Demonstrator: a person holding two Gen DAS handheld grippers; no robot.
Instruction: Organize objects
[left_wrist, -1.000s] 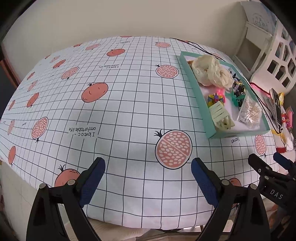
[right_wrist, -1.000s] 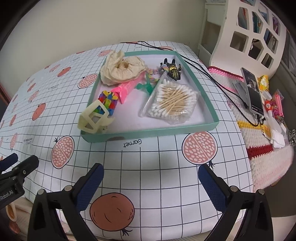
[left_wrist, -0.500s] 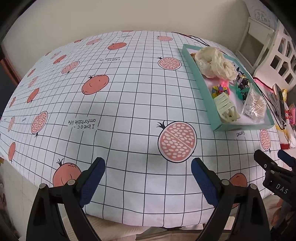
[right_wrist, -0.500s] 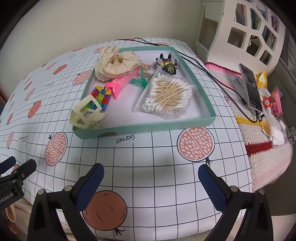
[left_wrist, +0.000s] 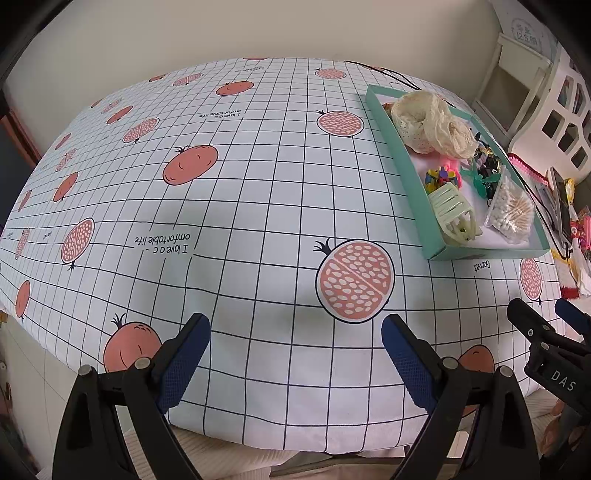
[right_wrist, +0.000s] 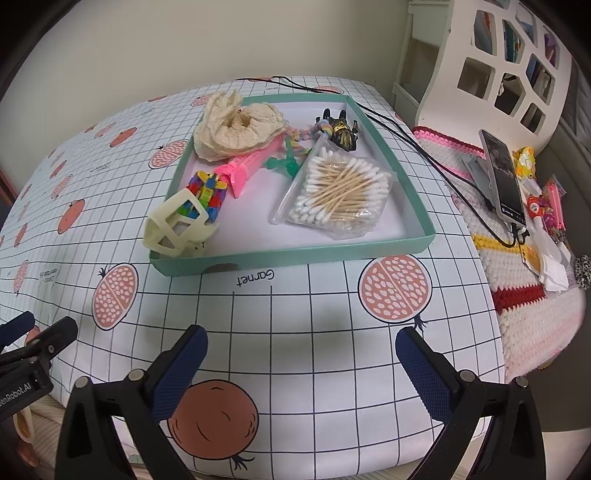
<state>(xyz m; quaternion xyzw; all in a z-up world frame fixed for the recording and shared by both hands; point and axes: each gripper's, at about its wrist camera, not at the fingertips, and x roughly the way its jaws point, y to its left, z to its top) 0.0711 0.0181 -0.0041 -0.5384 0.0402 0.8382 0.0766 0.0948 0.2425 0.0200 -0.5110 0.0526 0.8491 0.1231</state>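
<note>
Both of your tongs are released and carry nothing: the left tongs (left_wrist: 295, 354) hover over bare checked cloth, and the right tongs (right_wrist: 301, 363) hang at the worktop's (right_wrist: 314, 332) near edge, pointed at the tray.

The teal tray (right_wrist: 295, 254) sits at 12 o'clock from your right tongs and at about 2 o'clock from your left. Everything small already lies inside it:
- the cream lace bundle (right_wrist: 236, 129) at the far corner
- the pink comb (right_wrist: 245, 168) and the colourful block toy (right_wrist: 207, 192) in the middle
- the pale hair claw (right_wrist: 173, 225) propped on the near-left wall
- the bag of cotton swabs (right_wrist: 338, 192) flat at the right

That suits either a gathered-up finish or a full tray waiting to be sorted out.
</note>
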